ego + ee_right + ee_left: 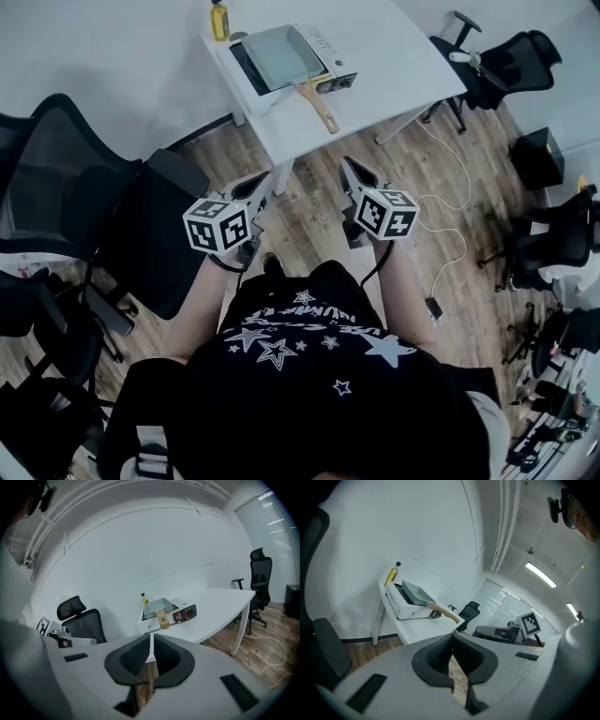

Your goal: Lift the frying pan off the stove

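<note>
A square grey frying pan (281, 54) with a wooden handle (319, 105) sits on a white portable stove (336, 81) on the white table (394, 56). The handle points toward me, past the stove's front. My left gripper (265, 180) and right gripper (349, 165) hang over the wooden floor, short of the table's near edge and well apart from the pan. Both are shut with nothing in them. The left gripper view has its shut gripper (452, 638) below the pan (415, 593). From the right gripper (151, 641) the pan (157, 607) is far ahead.
A bottle of yellow liquid (218, 19) stands behind the stove. Black office chairs (66, 187) crowd the left, and more chairs (511, 61) stand at the right. A white cable (450, 234) and a black box (536, 155) lie on the floor at right.
</note>
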